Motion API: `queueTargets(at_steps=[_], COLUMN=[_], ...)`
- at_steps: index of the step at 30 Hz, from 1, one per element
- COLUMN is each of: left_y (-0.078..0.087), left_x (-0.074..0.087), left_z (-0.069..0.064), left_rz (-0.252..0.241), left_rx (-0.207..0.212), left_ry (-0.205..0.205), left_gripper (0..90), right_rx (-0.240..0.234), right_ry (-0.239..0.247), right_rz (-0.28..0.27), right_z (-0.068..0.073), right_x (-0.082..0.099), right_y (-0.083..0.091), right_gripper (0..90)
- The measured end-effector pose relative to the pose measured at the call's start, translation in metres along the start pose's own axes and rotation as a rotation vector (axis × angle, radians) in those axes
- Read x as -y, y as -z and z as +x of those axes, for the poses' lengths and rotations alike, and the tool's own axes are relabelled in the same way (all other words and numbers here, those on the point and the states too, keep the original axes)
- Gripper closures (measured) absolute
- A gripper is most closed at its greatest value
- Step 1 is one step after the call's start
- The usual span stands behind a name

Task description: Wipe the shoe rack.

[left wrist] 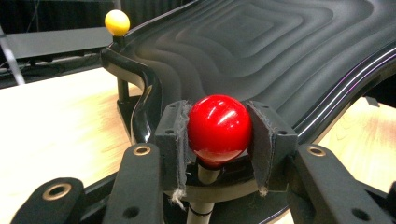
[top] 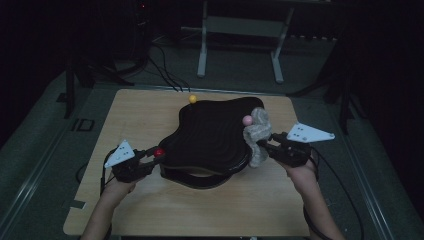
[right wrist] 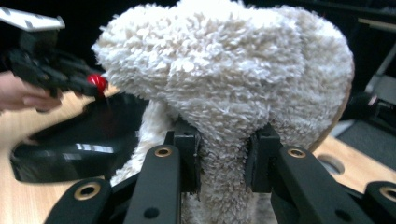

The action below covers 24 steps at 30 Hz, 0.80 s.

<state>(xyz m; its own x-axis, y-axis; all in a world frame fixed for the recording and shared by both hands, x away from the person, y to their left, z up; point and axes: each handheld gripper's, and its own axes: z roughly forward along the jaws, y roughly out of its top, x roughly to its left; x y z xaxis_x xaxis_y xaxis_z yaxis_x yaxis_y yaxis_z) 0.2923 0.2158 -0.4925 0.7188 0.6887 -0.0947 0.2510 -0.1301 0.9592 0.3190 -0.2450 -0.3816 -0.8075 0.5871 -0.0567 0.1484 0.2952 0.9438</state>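
Note:
A black wavy tray (top: 215, 132) with ridged contours stands on a base in the middle of the wooden table (top: 150, 200). My left gripper (top: 152, 156) is shut on the red ball (left wrist: 218, 128) that tops a post at the tray's left edge (left wrist: 299, 56). A yellow ball (left wrist: 116, 22) tops another post at the far edge (top: 192, 99), and a pink ball (top: 246, 120) sits at the right edge. My right gripper (right wrist: 223, 158) is shut on a fluffy cream cloth (right wrist: 224, 79), held bunched against the tray's right rim (top: 259, 132).
The table ends close beyond the tray, with grey floor and cables (top: 165, 70) behind it. A metal frame stand (top: 240, 40) rises at the back. Bare wood lies in front of the tray and at the far left corner.

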Motion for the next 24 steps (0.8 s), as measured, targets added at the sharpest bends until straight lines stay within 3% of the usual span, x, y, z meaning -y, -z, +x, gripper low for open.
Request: queueTargets(at_steps=[3,6,10,14,16,21,23,24], left_y=[0.000,0.000,0.000,0.000,0.000,-0.001,0.000,0.000], left_x=[0.000,0.000,0.000,0.000,0.001,0.001,0.001,0.000], left_z=[0.000,0.000,0.000,0.000,-0.001,0.000,0.000,0.000], left_rz=[0.001,-0.002,0.001,0.000,-0.002,-0.004,-0.005,0.000], left_rx=[0.000,-0.004,-0.003,-0.003,-0.005,-0.003,-0.001,-0.002], left_ry=[-0.003,-0.003,-0.003,-0.003,-0.002,-0.001,-0.002,-0.006], left_gripper=[59.8,59.8,59.8,59.8,59.8,59.8,59.8,59.8], right_rx=[0.019,0.041,0.012,0.043,0.059,-0.002,0.008,0.004], right_ry=[-0.044,-0.032,-0.030,-0.043,-0.025,0.015,0.040,0.023], right_rz=[0.021,0.039,-0.007,0.025,0.018,-0.055,-0.037,-0.040], right_z=[-0.002,0.001,0.010,0.013,0.016,0.031,0.037,0.035], right_x=[0.014,0.018,0.015,0.027,0.027,0.014,0.015,0.018], right_y=[-0.004,0.001,0.013,0.008,0.012,0.029,0.026,0.024], right_gripper=[71.6,71.2,71.1,71.0,70.6,70.3,70.5,70.6])
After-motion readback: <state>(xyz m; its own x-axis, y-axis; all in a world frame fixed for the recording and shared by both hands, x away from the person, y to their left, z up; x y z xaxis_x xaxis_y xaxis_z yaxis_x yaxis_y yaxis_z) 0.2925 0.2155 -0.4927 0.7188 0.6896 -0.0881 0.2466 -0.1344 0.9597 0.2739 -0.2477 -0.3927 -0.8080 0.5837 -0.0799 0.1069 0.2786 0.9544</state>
